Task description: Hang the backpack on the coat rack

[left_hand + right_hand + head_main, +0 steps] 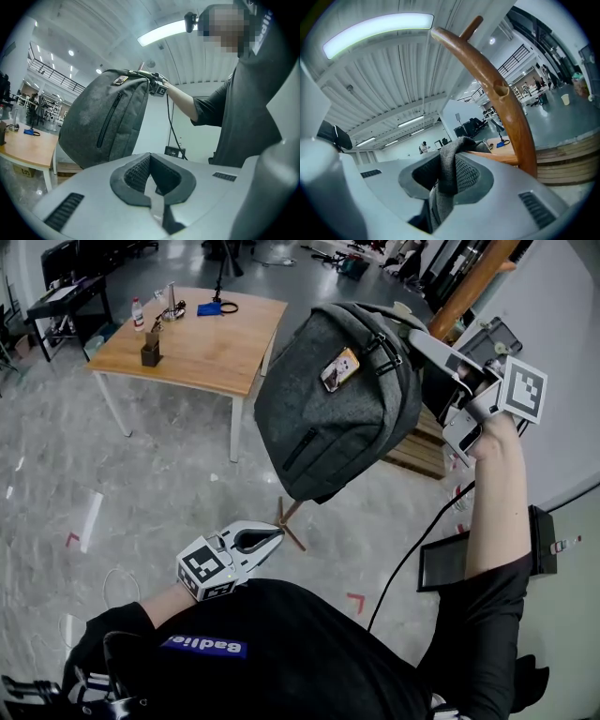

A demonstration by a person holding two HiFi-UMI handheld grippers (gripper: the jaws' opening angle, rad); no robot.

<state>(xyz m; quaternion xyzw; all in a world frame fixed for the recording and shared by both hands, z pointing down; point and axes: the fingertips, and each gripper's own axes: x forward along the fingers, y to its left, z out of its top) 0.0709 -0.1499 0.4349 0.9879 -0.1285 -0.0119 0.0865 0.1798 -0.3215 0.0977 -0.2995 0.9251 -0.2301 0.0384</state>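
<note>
A grey backpack (pixel 337 399) hangs in the air at the upper right of the head view, zip pocket facing down. My right gripper (pixel 419 338) is raised at arm's length and shut on its grey top strap (pixel 445 178). The coat rack's brown wooden pole (pixel 473 282) rises just behind the bag, and its curved arm (pixel 497 89) passes close above the right jaws. One foot of the coat rack (pixel 292 524) shows on the floor under the bag. My left gripper (pixel 274 537) stays low near my body, shut and holding nothing. From there the backpack (pixel 103 122) looms overhead.
A wooden table (pixel 202 357) with small items stands at the back left. A wooden pallet (pixel 422 454) lies behind the rack. A black cable (pixel 412 549) crosses the concrete floor toward a dark flat box (pixel 445 563) by the right wall.
</note>
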